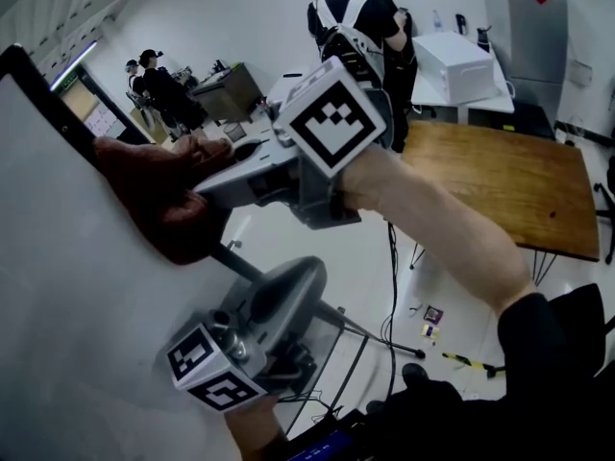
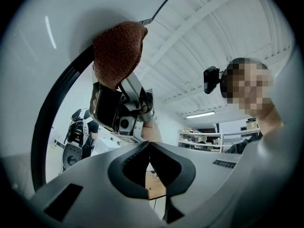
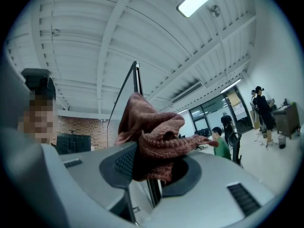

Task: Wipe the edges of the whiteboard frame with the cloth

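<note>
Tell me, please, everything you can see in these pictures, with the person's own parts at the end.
whiteboard: one, white with a black frame, left of the head view
cloth: one, reddish brown, on the frame's edge, held in the right gripper
wooden table: one, brown, on the right behind the arm
box: one, white, at the back, upper right
people: at least three, mostly in dark clothes, in the background
right gripper: one, grey, shut on the cloth
left gripper: one, grey, shut and empty, below the right one
right forearm: one, bare, behind the right gripper
</note>
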`<action>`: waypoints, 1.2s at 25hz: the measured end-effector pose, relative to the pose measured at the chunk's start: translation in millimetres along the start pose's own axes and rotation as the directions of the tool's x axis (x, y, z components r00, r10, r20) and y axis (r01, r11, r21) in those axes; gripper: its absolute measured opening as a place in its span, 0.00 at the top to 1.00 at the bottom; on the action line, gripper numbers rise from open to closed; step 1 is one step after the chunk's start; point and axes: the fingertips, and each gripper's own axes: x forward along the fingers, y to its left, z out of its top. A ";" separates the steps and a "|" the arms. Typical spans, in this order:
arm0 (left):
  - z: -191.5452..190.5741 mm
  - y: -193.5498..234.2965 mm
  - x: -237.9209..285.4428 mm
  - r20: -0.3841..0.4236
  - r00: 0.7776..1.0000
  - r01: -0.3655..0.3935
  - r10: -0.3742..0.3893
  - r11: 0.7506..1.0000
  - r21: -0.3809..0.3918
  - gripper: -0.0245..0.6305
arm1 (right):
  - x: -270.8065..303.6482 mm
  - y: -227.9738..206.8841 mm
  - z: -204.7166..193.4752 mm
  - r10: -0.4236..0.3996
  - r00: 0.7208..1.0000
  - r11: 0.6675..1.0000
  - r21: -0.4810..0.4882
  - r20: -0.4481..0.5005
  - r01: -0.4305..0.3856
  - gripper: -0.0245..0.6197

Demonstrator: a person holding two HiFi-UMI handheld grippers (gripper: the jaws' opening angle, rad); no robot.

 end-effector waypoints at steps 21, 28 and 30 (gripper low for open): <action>-66.4 5.6 -4.0 0.004 1.000 -0.028 0.028 0.997 -0.072 0.96 | -8.7 0.0 -70.3 -0.003 1.000 0.998 0.066 -0.023 0.005 0.77; -79.0 11.4 1.0 0.022 0.997 -0.067 0.070 0.992 -0.103 0.96 | -14.1 -2.9 -82.4 0.002 1.000 0.996 0.084 -0.027 0.000 0.77; -83.1 11.4 -1.0 0.026 0.997 -0.070 0.074 0.991 -0.113 0.96 | -13.8 -4.1 -89.1 -0.006 1.000 0.996 0.090 -0.030 0.008 0.77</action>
